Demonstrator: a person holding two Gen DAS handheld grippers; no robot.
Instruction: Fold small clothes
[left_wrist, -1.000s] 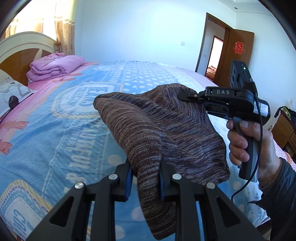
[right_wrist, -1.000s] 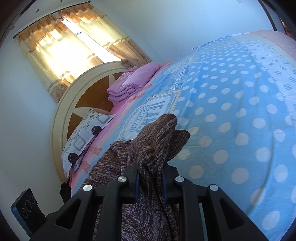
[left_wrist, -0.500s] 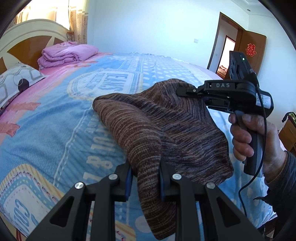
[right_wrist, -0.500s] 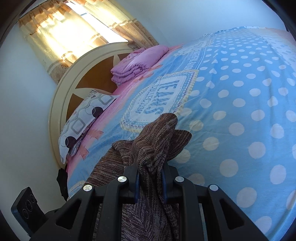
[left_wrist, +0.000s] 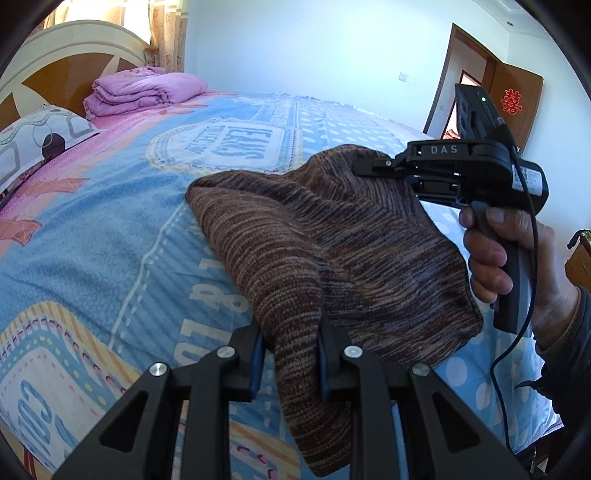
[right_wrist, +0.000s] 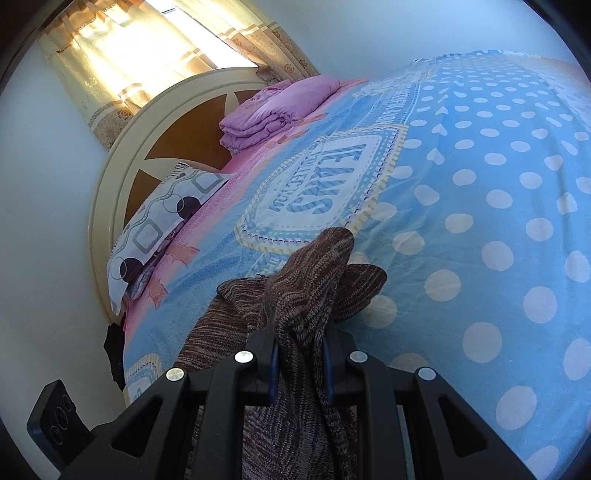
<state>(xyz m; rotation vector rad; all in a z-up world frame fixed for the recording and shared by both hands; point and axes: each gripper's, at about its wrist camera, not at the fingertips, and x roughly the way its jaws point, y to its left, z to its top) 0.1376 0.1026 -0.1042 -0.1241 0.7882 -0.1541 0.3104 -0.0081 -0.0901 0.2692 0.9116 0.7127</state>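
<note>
A brown striped knit garment (left_wrist: 332, 236) hangs stretched between both grippers just above the blue bed cover (left_wrist: 110, 229). My left gripper (left_wrist: 290, 354) is shut on one bunched edge of it, at the bottom of the left wrist view. My right gripper (left_wrist: 360, 166), held by a person's hand (left_wrist: 495, 254), pinches the far edge. In the right wrist view the right gripper (right_wrist: 300, 363) is shut on a thick fold of the same knit garment (right_wrist: 310, 280), which drapes down past the fingers. The garment's lower part is hidden under the grippers.
A folded purple blanket (left_wrist: 144, 90) and a patterned pillow (left_wrist: 33, 136) lie by the headboard (right_wrist: 122, 162). The bed cover (right_wrist: 480, 221) spreads wide with polka dots. An open door (left_wrist: 476, 103) stands at the far right, with a wooden cabinet (left_wrist: 580, 258) near the bed's edge.
Both grippers have sunk toward the bed with the garment still stretched between them. The views have swung toward the headboard, and both grips are unchanged.
</note>
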